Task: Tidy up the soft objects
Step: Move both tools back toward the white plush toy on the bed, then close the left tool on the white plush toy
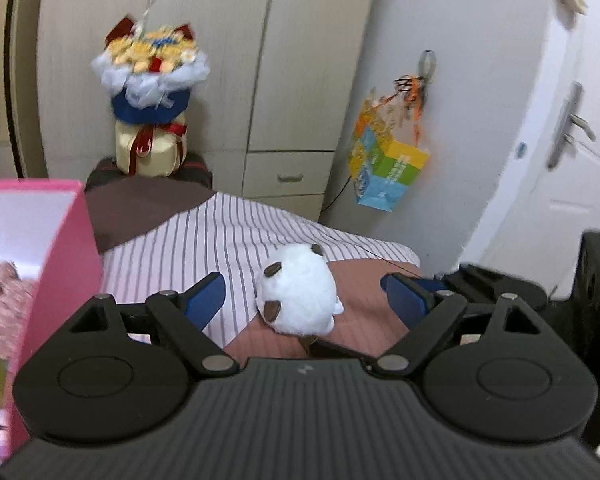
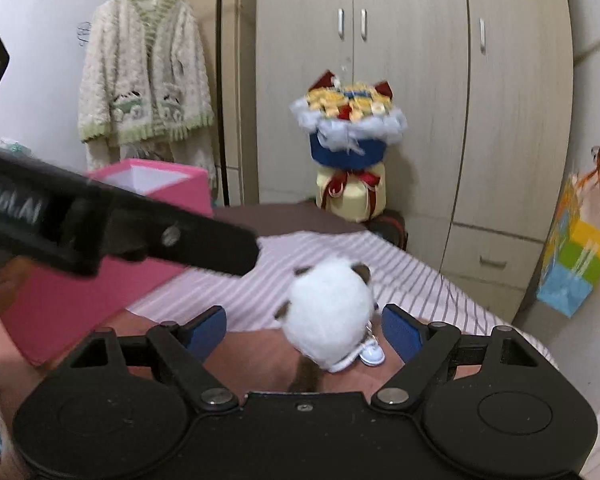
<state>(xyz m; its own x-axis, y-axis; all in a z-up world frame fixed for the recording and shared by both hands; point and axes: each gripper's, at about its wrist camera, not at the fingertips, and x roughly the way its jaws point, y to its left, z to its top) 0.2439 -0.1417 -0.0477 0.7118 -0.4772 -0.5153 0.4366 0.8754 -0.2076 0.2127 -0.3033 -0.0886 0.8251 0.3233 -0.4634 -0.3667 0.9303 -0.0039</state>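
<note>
A white plush toy with brown ears (image 1: 298, 294) lies on the striped bed (image 1: 204, 232). My left gripper (image 1: 302, 294) is open, its blue pads either side of the toy and apart from it. In the right wrist view the same plush toy (image 2: 328, 312) sits between the wide-open blue pads of my right gripper (image 2: 304, 328). A pink box (image 1: 56, 264) stands open at the left on the bed, with plush items inside; it also shows in the right wrist view (image 2: 156, 188). The left gripper's body (image 2: 120, 228) crosses the right wrist view.
A plush bouquet (image 2: 350, 128) in blue and cream wrapping stands on a dark stool at the bed's far end. Beige wardrobes (image 2: 412, 80) are behind it. A colourful gift bag (image 1: 388, 168) hangs on the white wall. A knit cardigan (image 2: 144, 76) hangs at left.
</note>
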